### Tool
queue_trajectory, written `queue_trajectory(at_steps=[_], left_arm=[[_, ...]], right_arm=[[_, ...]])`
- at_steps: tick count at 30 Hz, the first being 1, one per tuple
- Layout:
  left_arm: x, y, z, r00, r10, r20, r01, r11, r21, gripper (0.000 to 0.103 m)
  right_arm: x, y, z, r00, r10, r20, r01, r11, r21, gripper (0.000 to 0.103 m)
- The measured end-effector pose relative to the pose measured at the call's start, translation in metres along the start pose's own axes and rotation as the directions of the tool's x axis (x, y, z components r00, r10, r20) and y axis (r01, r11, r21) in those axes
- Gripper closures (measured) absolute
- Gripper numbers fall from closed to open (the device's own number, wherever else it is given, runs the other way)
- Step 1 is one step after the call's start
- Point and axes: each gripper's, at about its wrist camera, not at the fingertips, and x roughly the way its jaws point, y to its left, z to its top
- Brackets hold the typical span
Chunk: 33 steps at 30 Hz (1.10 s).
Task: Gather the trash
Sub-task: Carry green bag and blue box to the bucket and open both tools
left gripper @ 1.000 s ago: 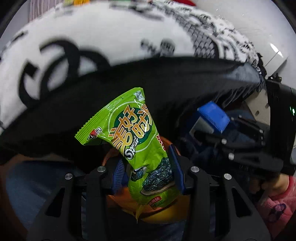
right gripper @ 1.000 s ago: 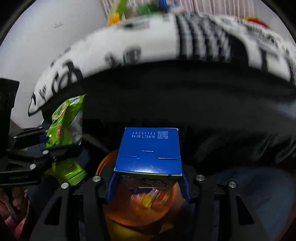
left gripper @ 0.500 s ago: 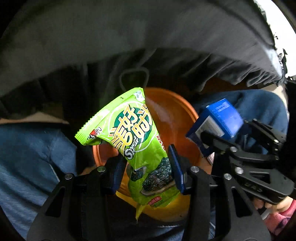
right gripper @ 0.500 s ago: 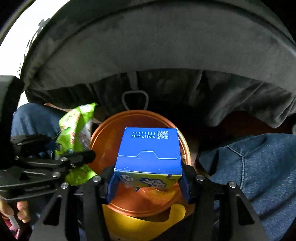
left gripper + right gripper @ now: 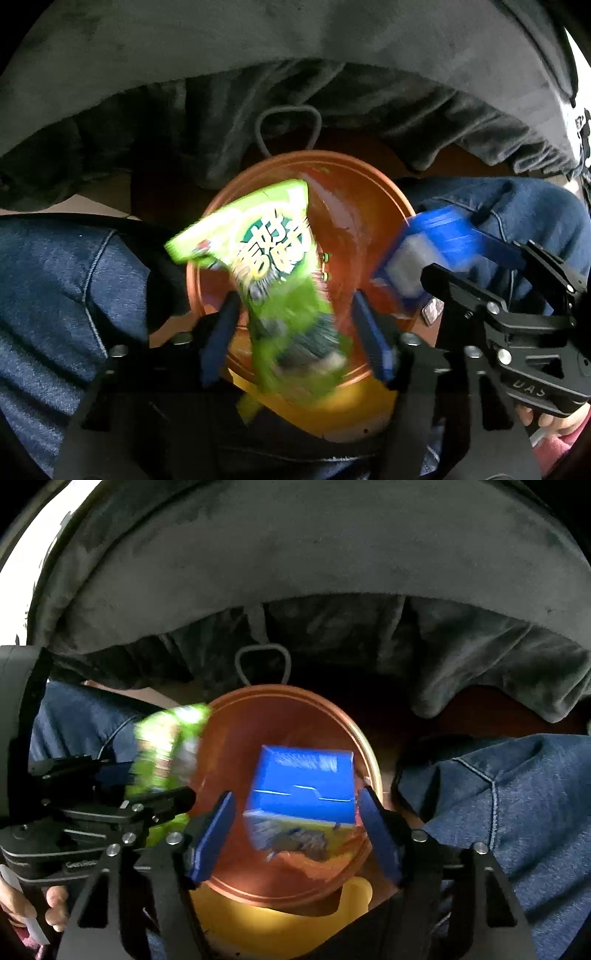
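A green snack bag (image 5: 273,273), blurred by motion, hangs loose between the open fingers of my left gripper (image 5: 295,328) over the orange bin (image 5: 354,206). A blue carton (image 5: 303,794), also blurred, sits loose between the open fingers of my right gripper (image 5: 295,827) over the same orange bin (image 5: 258,731). Neither item touches the blue pads. The carton (image 5: 428,251) and right gripper show at the right of the left wrist view. The bag (image 5: 166,746) and left gripper show at the left of the right wrist view.
The bin has a yellow part (image 5: 280,923) at its near side. The person's jeans-clad legs (image 5: 66,280) (image 5: 498,797) flank the bin. A dark grey garment (image 5: 295,74) with a cord loop (image 5: 288,125) hangs above it.
Both grippers have opened. The green bag and the blue carton have come free and are dropping toward the orange bin. Both views tilted further down onto the bin.
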Motion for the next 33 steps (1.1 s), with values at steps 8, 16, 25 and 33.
queue_trajectory(at_steps=[8,16,25,33], left_arm=[[-0.002,0.003,0.002,1.0,0.008,0.016,-0.007,1.0,-0.028,0.029],[-0.007,0.011,0.0,1.0,0.015,0.026,-0.014,0.999,-0.036,0.026],[-0.015,0.008,0.0,0.998,0.044,0.045,-0.043,0.999,-0.021,0.024],[-0.04,0.001,0.004,0.988,0.079,0.131,-0.083,0.996,0.023,0.024]], right_arm=[[-0.003,-0.003,0.0,1.0,0.0,0.007,-0.001,1.0,0.027,0.018],[-0.004,-0.004,0.001,1.0,0.002,0.01,-0.002,0.999,0.039,0.016],[-0.007,-0.004,0.0,1.0,0.001,0.019,-0.001,0.999,0.046,0.016],[-0.018,-0.004,0.0,0.999,-0.002,0.052,-0.001,0.999,0.055,0.016]])
